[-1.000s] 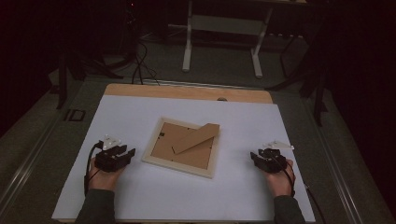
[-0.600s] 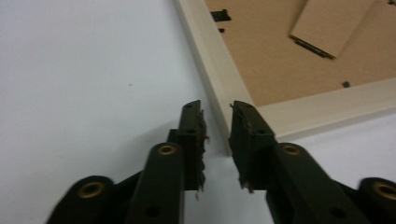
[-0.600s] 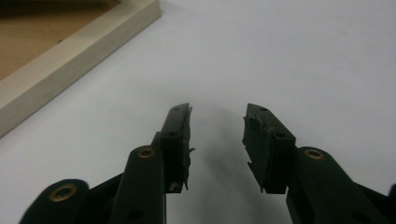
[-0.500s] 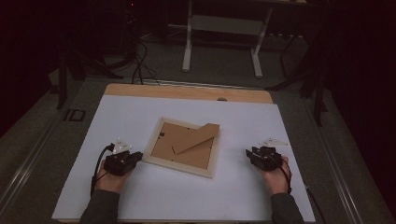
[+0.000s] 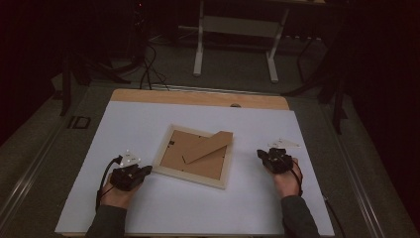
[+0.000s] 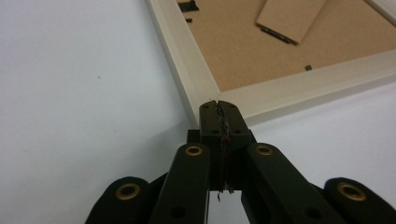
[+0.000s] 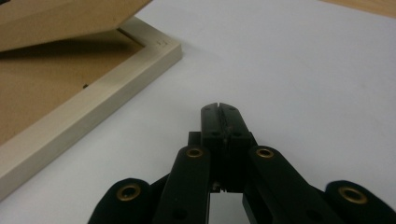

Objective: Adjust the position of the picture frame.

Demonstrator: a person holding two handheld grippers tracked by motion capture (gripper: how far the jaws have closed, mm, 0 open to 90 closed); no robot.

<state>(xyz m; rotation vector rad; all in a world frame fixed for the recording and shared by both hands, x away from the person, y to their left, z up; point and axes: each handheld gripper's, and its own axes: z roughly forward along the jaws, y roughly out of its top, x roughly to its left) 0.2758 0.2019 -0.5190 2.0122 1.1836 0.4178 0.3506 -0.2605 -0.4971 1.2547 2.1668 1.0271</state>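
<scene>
While both hands rest on the table (image 5: 148,119):
Frame (image 5: 194,155): back up, centre.
Left gripper (image 5: 146,170): jaws just closed together, empty, frame's 8 o'clock.
Right gripper (image 5: 259,153): jaws just closed together, empty, frame's 3 o'clock.

frame (image 5: 194,173) – pale matt wood; backing board (image 5: 198,156) – rough brown fibreboard; table sheet (image 5: 148,124) – smooth white; jaws – black matt plastic

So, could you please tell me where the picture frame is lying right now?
In the high view the frame lies back-up at the middle of the white sheet, between the left gripper and right gripper.
</scene>
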